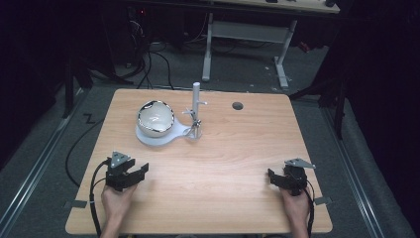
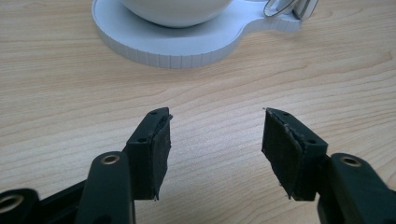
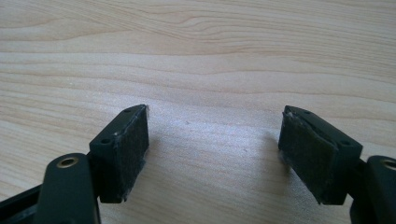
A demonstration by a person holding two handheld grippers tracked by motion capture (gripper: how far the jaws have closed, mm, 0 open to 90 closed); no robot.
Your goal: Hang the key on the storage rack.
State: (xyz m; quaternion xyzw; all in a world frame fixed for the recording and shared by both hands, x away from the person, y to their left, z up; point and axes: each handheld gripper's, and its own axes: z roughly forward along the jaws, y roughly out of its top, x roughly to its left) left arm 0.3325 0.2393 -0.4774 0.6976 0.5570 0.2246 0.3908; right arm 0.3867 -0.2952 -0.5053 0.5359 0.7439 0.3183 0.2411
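The left gripper [image 1: 130, 174] rests near the front left part of the wooden tabletop [image 1: 237, 158], held by the person's left hand [image 1: 116, 201]. Its jaws stand wide apart and nothing is between them; in the left gripper view only bare wood lies in the gap between the two black pads [image 2: 159, 154]. The jaws point toward the white base [image 2: 173, 44], which is some way ahead of them and not touched.

The right gripper [image 1: 287, 179] rests near the front right part of the tabletop, held by the right hand [image 1: 297, 208]. Its jaws are also wide apart and empty; in the right gripper view the pads [image 3: 128, 149] have only wood grain between and ahead of them.

In the high view a shiny white bowl [image 1: 155, 118] sits on the round part of the white base, in the far left-middle area of the tabletop. Just to the right of the bowl a white upright post [image 1: 196, 101] with small side pegs rises from the narrow end of the same base. A dark round hole [image 1: 237, 105] is in the tabletop farther right. Both grippers are well apart from the bowl and from each other.
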